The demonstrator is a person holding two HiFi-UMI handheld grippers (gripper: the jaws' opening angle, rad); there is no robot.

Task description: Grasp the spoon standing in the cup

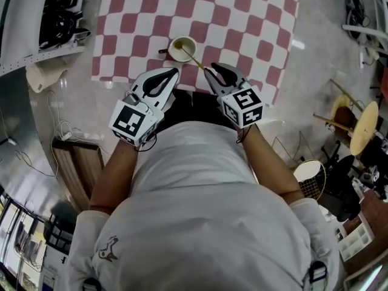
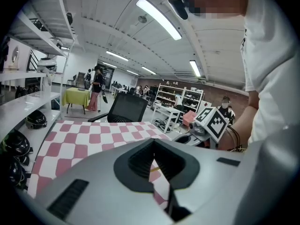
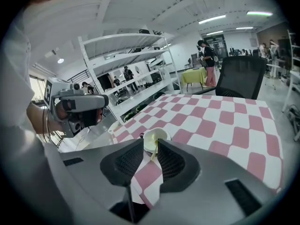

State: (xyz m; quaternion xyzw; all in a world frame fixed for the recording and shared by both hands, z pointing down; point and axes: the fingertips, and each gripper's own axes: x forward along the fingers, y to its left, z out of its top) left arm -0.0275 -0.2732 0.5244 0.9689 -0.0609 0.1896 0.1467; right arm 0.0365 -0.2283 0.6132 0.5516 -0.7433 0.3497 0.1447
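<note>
A cream cup [image 1: 182, 48] stands on the red-and-white checked table [image 1: 254, 17], near its front edge. A wooden spoon [image 1: 195, 59] stands in it, its handle leaning toward my right gripper [image 1: 213, 71]. That gripper is a short way in front of the cup, open by a narrow gap. In the right gripper view the cup [image 3: 154, 137] and spoon [image 3: 153, 153] show just beyond its tips [image 3: 150, 145]. My left gripper [image 1: 174, 72] hovers beside it, left of the handle, tips touching, holding nothing. From the left gripper view [image 2: 153, 142] the cup is hidden.
A black office chair [image 2: 125, 108] stands at the table's far side. White shelves [image 3: 136, 60] run along the left. A wooden crate [image 1: 79, 162] sits on the floor at the left, and stands and instruments [image 1: 357, 132] at the right. People stand far off.
</note>
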